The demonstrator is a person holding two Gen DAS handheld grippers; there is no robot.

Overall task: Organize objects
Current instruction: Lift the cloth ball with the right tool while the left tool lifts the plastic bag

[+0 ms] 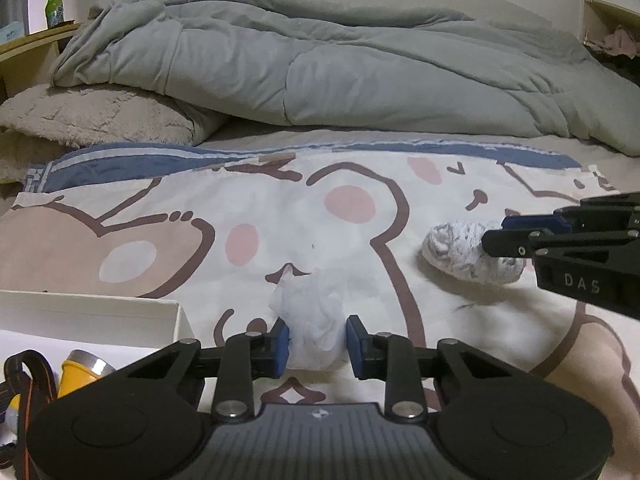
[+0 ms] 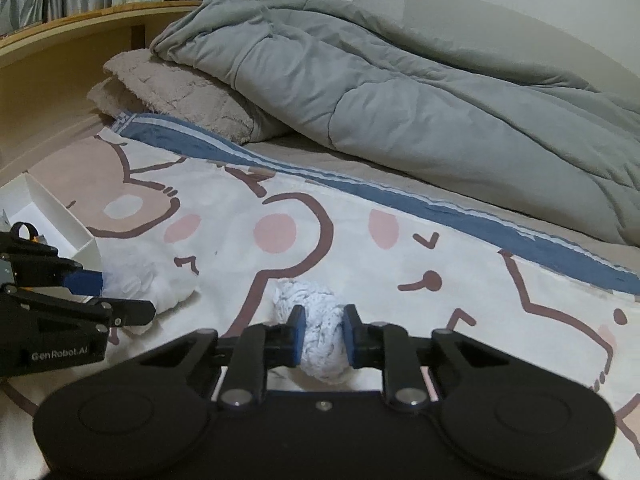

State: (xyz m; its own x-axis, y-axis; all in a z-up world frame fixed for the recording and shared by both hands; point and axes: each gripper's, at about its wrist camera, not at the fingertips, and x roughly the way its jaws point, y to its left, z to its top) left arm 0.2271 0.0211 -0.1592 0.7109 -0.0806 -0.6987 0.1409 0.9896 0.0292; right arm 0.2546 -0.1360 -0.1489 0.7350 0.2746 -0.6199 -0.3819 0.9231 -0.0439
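Left hand-held gripper (image 1: 316,346): clamped on crumpled white tissue (image 1: 310,320), resting on cartoon-print bed sheet (image 1: 360,208). Right hand-held gripper (image 2: 323,338): pinched a balled white sock (image 2: 316,320), also on the sheet. White box (image 1: 178,320), just left, held a yellow flashlight (image 1: 80,372). Judged status: both items grasped, neither yet put away.

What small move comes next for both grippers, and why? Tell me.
Probably lift both and carry them toward the white box: the left gripper is shut on the crumpled tissue, the right gripper on the rolled sock, both on the bedsheet.
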